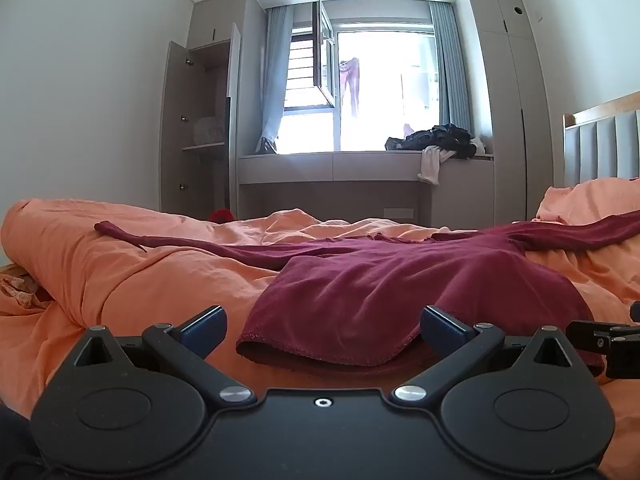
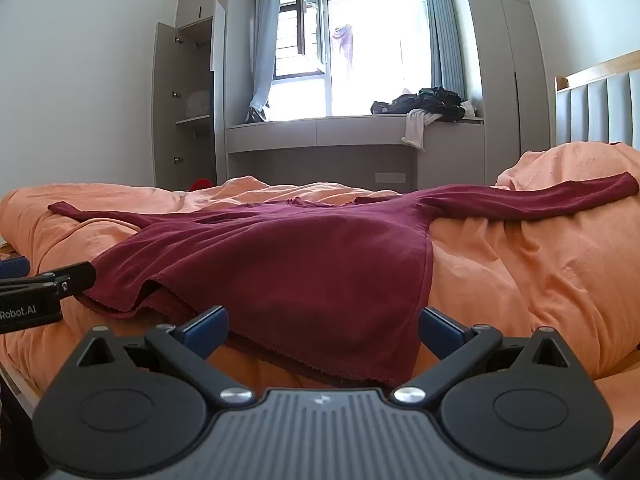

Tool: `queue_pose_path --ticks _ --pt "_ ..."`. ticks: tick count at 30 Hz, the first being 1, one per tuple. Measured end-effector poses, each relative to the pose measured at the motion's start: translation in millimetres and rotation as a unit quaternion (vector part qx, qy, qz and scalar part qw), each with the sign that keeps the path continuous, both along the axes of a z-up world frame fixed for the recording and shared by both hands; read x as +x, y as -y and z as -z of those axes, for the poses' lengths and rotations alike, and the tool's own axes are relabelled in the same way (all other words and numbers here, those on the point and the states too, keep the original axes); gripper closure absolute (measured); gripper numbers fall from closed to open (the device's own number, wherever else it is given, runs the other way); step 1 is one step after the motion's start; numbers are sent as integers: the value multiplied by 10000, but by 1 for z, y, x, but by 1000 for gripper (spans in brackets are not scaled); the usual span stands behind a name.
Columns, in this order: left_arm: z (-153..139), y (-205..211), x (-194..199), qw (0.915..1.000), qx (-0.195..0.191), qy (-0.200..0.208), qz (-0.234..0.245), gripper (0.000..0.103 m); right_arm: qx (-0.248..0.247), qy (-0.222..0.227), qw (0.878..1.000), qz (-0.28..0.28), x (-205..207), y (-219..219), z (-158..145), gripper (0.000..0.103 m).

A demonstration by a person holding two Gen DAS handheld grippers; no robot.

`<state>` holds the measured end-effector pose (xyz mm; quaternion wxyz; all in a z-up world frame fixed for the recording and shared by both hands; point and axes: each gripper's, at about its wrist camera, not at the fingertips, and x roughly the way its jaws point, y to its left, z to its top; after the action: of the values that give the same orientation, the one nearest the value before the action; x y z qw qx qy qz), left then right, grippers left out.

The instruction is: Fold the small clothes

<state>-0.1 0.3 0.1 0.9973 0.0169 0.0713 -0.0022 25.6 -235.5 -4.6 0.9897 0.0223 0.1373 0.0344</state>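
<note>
Bedroom, daylight from a window [image 1: 384,88] at the far wall; grey wardrobe [image 1: 196,120] on the left with its door swung open, a window seat [image 1: 332,164] below the glass carrying a dark heap of clothes [image 1: 436,140] with a white piece hanging over its edge. Orange duvet [image 1: 120,272] covers the bed, rumpled, with a thick rolled ridge along the left and a raised hump at the right near the headboard [image 2: 600,108]. Maroon top [image 1: 380,280] lies spread on the duvet, hem toward both cameras, sleeves stretched out to left and right. Left gripper [image 1: 323,330] sits low at the hem's left portion, jaws wide apart, hem edge between them, pads not pressing on cloth. Right gripper [image 2: 323,330] sits at the hem's right corner, jaws likewise wide apart, cloth lying between them, not clamped. Hem near the left gripper is lifted in a loose fold, open underneath. Bare duvet on both sides of the top; nothing lies on the garment. Right view shows the full right sleeve ending on the hump and the left gripper's side at frame left; left view cuts that sleeve off and shows only a bit of the right gripper at frame right, plus patterned fabric [image 1: 18,288] beyond the duvet's left edge.
</note>
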Motion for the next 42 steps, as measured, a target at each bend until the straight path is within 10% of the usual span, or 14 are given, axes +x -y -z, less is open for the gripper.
queue_pose_path --ticks 42 --pt "1 -1 3 9999 -44 -81 -39 0 -134 -25 9999 -29 0 -1 3 0"
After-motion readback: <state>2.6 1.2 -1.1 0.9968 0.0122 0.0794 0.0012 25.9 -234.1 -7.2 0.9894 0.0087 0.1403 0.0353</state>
